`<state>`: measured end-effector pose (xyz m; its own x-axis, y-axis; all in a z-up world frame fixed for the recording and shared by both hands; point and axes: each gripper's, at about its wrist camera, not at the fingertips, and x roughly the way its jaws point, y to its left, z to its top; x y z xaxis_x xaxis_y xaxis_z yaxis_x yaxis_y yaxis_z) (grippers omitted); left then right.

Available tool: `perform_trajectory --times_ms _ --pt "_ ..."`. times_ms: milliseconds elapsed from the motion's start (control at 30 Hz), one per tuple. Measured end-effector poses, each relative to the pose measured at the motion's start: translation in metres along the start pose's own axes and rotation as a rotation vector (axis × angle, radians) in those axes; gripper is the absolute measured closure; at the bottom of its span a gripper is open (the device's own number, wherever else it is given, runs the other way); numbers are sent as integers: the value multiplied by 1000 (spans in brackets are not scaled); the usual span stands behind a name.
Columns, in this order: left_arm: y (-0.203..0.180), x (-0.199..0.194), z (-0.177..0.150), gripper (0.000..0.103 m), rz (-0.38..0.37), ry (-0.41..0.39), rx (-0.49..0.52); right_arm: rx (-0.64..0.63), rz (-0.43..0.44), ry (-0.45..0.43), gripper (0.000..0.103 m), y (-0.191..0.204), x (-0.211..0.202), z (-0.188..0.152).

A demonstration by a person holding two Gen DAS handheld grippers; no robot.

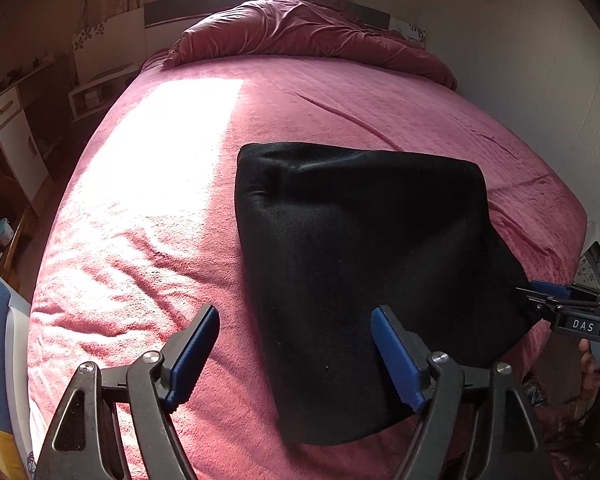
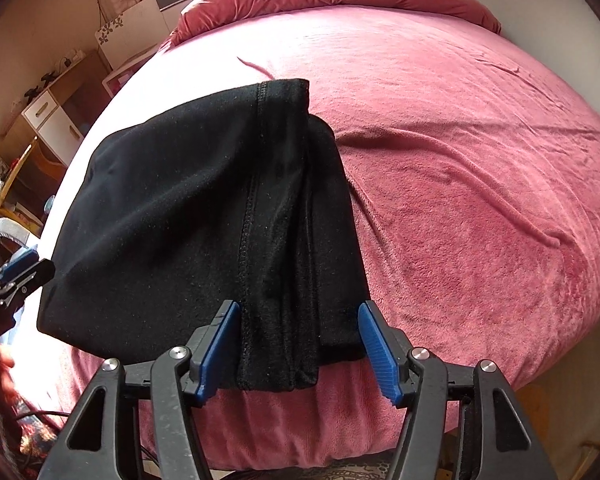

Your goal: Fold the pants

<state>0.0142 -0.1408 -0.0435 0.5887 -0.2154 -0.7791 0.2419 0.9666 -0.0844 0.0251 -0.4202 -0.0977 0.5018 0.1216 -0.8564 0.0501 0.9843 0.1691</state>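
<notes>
The black pants (image 1: 360, 264) lie folded into a compact stack on the pink bed cover near the bed's front edge; they also show in the right wrist view (image 2: 204, 224), with a stitched seam running front to back. My left gripper (image 1: 296, 344) is open and empty, over the stack's left front corner. My right gripper (image 2: 300, 340) is open, its blue pads either side of the stack's near right end, not closed on it. The right gripper also shows at the right edge of the left wrist view (image 1: 556, 300).
The bed (image 1: 160, 240) is covered in pink fleece, with a rumpled maroon duvet (image 1: 300, 28) at the head. A white and wood cabinet (image 1: 16, 136) stands to the left. A wall (image 1: 540, 60) runs along the right side. Bright sunlight falls on the bed's left part.
</notes>
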Motion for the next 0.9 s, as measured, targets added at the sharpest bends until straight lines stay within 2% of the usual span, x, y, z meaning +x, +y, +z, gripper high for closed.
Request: perform_trajectory --times_ms 233,333,400,433,567,800,900 --pt "13 -1 2 23 -51 7 -36 39 39 -7 37 -7 -4 4" --pt "28 -2 5 19 -138 7 -91 73 82 2 32 -17 -2 6" --pt "41 -1 11 18 -205 10 -146 76 108 7 22 -25 3 11" --pt "48 2 13 18 -235 15 -170 79 122 11 22 -29 6 14" --pt "63 18 22 18 -328 61 -218 85 194 33 22 -41 20 28" --pt "64 54 34 19 -409 154 -269 96 293 90 21 -55 56 56" --pt "60 67 40 20 -416 187 -275 101 354 126 21 -55 73 65"
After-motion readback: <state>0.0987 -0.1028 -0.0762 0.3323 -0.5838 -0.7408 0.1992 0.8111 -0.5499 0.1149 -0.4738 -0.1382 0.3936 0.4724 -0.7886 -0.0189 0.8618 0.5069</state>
